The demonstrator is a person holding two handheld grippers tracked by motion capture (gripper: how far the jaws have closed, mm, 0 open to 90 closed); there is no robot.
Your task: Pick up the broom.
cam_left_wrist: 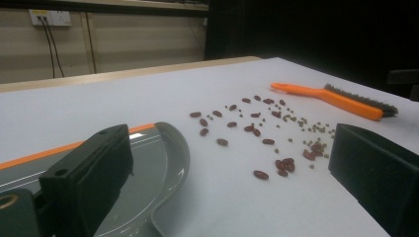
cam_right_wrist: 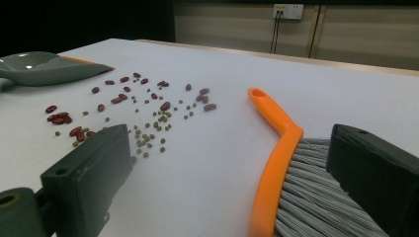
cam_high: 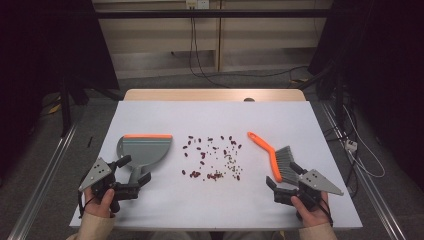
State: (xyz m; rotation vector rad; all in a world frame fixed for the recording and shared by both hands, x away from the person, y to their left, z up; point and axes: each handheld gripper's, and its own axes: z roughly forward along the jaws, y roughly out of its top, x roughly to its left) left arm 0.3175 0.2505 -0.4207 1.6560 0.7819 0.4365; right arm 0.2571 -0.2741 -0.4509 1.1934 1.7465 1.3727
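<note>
White tabletop with beans scattered mid-surface, and we've got both grippers spread wide and holding nothing, so we'd say center each on the dustpan handle and brush handle near the front edge before pinching.

Beans lie scattered between dustpan and brush.
</note>
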